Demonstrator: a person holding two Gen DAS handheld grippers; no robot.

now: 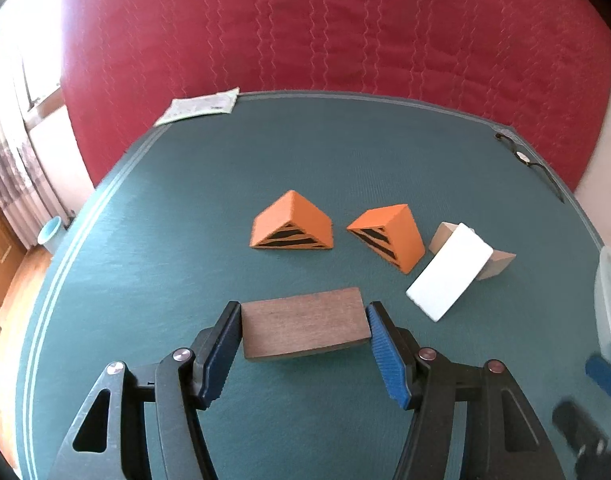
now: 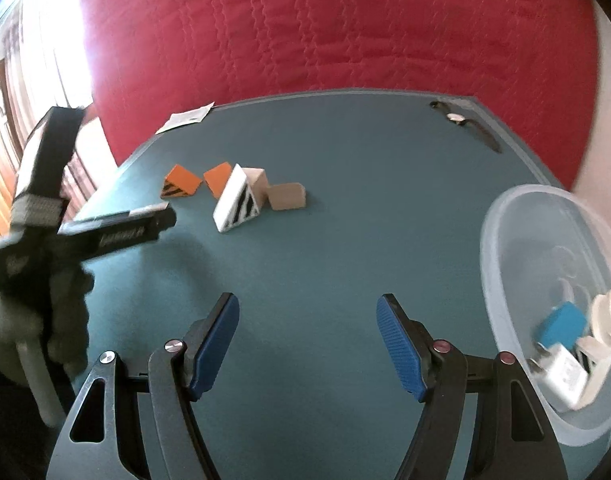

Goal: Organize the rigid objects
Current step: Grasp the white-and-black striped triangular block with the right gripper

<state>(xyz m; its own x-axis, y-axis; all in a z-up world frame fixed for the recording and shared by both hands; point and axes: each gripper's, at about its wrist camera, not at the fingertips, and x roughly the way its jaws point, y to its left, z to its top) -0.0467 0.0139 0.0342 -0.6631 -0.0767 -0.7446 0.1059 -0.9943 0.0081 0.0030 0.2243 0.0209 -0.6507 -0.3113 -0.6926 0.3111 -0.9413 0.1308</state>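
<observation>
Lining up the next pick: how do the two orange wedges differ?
The left wedge shows its striped triangular face upright, apex up; the right wedge is turned, its stripes aimed at the lower left. The left wedge stands alone on the mat; the right wedge sits close beside the white block. Both are orange with black stripes and look alike in size.

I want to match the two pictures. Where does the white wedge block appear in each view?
Left wrist view: the white wedge block lies right of centre, right of the two orange wedges, leaning against a beige block.
Right wrist view: the same block is left of centre, its striped side showing, just right of the orange wedges.
Shared landmark: the wristwatch at the mat's far right corner.
</observation>
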